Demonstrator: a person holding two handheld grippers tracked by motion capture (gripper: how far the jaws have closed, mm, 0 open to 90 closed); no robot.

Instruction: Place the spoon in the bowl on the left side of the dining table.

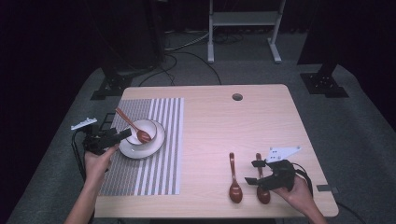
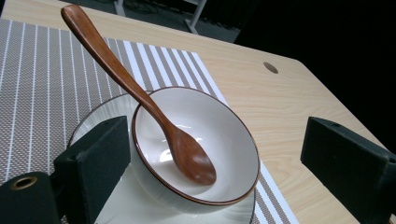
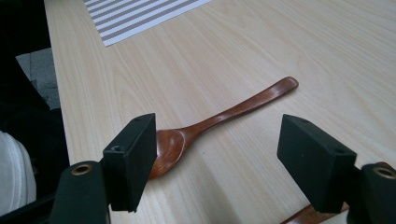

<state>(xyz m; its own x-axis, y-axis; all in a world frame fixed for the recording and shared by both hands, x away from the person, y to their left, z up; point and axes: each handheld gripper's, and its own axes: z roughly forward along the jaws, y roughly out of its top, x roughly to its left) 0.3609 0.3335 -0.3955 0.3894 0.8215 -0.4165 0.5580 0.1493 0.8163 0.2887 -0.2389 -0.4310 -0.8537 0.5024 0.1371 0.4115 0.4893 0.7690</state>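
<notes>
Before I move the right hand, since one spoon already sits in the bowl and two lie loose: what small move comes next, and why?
Probably lower the right gripper and shut it on the spoon lying on the table between its open fingers. The other loose spoon lies right beside it, so a slight shift toward the handle may help avoid it. The left gripper is open around the bowl.
</notes>
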